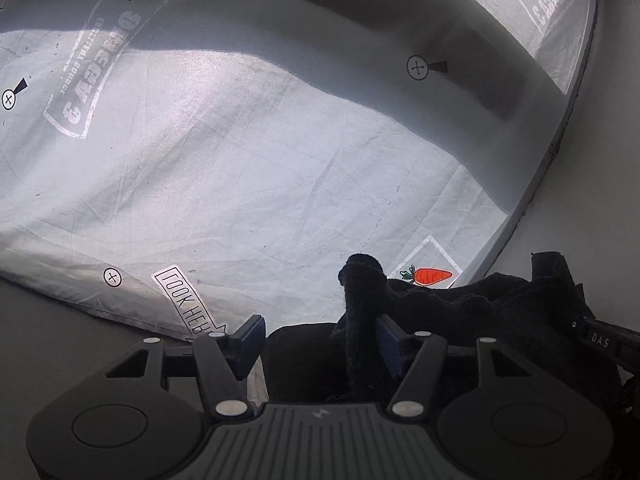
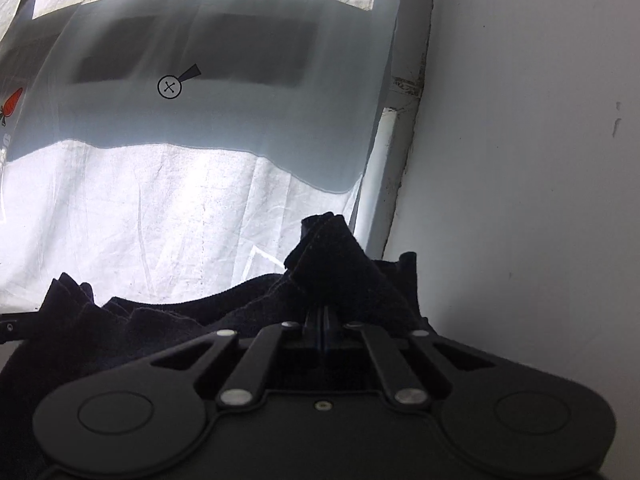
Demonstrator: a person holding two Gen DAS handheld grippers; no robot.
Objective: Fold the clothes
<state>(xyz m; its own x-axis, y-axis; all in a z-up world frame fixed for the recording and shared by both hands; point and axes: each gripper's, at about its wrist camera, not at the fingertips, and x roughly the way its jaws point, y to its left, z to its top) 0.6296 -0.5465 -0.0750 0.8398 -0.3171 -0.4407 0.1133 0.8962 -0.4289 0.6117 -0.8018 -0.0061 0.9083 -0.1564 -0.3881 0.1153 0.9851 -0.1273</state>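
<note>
You held the black garment (image 2: 160, 320) at the near right corner of the sheet-covered bench (image 1: 240, 184), right gripper (image 2: 323, 312) fingers clamped on a raised fold, left gripper (image 1: 320, 344) fingers wide astride another, apparently to stretch an edge for folding.

Work surface covered by a pale, creased sheet (image 1: 248, 184) printed with orange carrots (image 1: 430, 276), grey stamped lettering, crossed-circle marks (image 1: 417, 67) and a black-bordered label (image 1: 186, 300). Bright light falls across the sheet, broken by a broad soft-edged shadow band (image 2: 224, 120) with darker rectangular patches. A plain white wall (image 2: 520, 160), lightly scuffed, runs just beside the surface's edge (image 2: 394, 168).
</note>
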